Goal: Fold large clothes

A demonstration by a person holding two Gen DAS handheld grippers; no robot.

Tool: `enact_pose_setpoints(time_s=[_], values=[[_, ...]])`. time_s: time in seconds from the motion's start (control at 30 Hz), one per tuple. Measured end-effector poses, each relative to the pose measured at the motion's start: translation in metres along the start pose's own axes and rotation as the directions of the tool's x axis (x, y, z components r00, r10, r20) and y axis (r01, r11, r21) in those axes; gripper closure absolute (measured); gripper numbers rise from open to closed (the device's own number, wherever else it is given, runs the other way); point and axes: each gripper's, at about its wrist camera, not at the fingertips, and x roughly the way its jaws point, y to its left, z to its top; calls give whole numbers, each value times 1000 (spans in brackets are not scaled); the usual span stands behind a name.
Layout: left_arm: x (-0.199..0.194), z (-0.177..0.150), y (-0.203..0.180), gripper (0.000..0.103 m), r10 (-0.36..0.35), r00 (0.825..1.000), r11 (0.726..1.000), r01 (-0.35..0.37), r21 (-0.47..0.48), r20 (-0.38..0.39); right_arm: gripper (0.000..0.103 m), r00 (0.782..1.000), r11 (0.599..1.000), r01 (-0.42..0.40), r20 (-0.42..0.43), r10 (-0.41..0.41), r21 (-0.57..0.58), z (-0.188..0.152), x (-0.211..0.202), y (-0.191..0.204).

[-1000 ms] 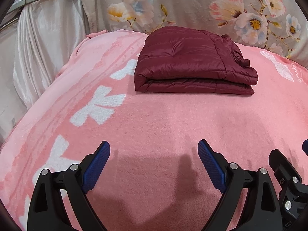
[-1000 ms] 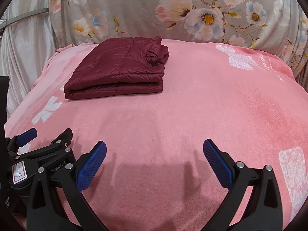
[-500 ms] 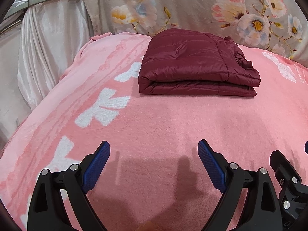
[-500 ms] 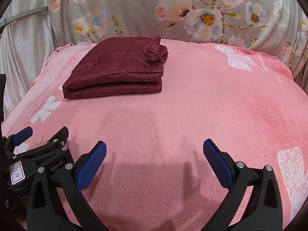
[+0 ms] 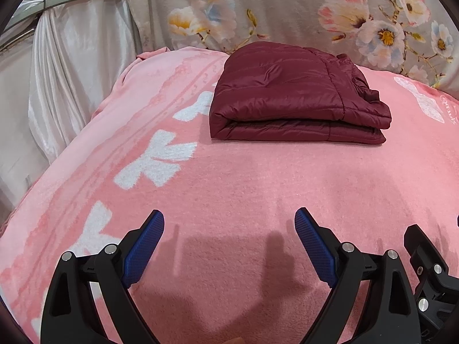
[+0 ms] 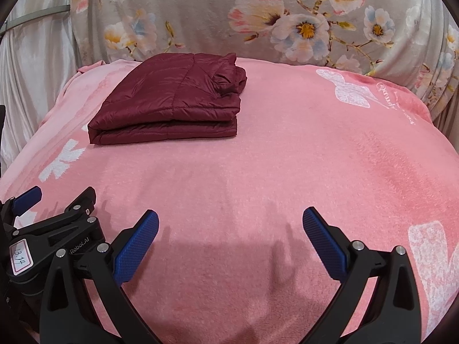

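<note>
Left view, jacket: your folded jacket [image 5: 295,97] lay in the upper centre, on the blanket [image 5: 243,189].
Left view, gripper: your left gripper [image 5: 229,220] hung at the bottom, jaws apart, holding nothing.
Right view, jacket: it [image 6: 169,100] sat upper left.
Right view, gripper: your right gripper [image 6: 231,220] was at the bottom, jaws apart, empty.

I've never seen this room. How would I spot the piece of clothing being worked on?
Find the pink fleece blanket with white bow shapes, spread before a grey flowered cloth. Near its far left side lies a maroon quilted puffer jacket, folded into a neat rectangle. It is the only dark, shiny thing on the blanket.
</note>
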Motion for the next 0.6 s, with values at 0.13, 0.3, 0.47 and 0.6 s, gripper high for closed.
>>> enact_pose_setpoints(time_s=[0.13,0.3,0.47,0.6], values=[[0,0,0,13,0,1000,1000,0,1,0,5,1000,1000,0,1,0,-2,0,0,-1],[0,0,0,13,-2,1000,1000,2,0,-2,5,1000,1000,-1,0,1,-3,0,0,-1],[1,0,0,13,-6,1000,1000,6,-1,-5,5,1000,1000,-1,0,1,-3,0,0,1],[2,-1,1,13,-13,1000,1000,13,-1,-7,5,1000,1000,-1,0,1,-3,0,0,-1]])
